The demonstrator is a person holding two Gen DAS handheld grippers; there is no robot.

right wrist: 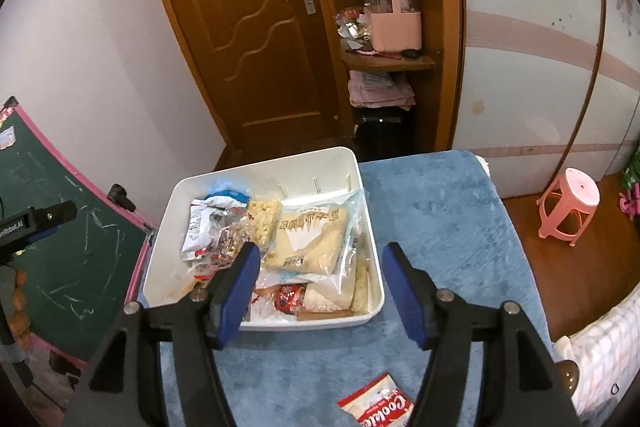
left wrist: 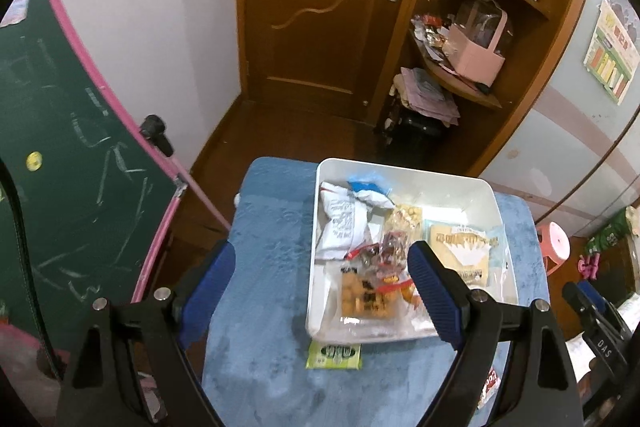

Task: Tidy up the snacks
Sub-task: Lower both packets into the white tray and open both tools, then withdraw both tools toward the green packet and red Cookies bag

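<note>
A white bin (left wrist: pixel 505 223) (right wrist: pixel 256 169) full of snack packets stands on a table under a blue cloth (left wrist: pixel 272 247) (right wrist: pixel 448 227). My left gripper (left wrist: pixel 320 267) is open and empty, hovering over the bin's near left side. My right gripper (right wrist: pixel 320 267) is open and empty above the bin's near right rim. A small green packet (left wrist: pixel 334 355) lies on the cloth just in front of the bin. A red and white packet (right wrist: pixel 378 405) (left wrist: pixel 489 389) lies on the cloth nearer me, between the right gripper's fingers.
A green chalkboard with a pink frame (left wrist: pixel 72 147) (right wrist: pixel 60 247) stands left of the table. A wooden door (left wrist: pixel 320 7), a corner shelf (right wrist: pixel 392 59) and a pink stool (right wrist: pixel 568 207) are beyond the table.
</note>
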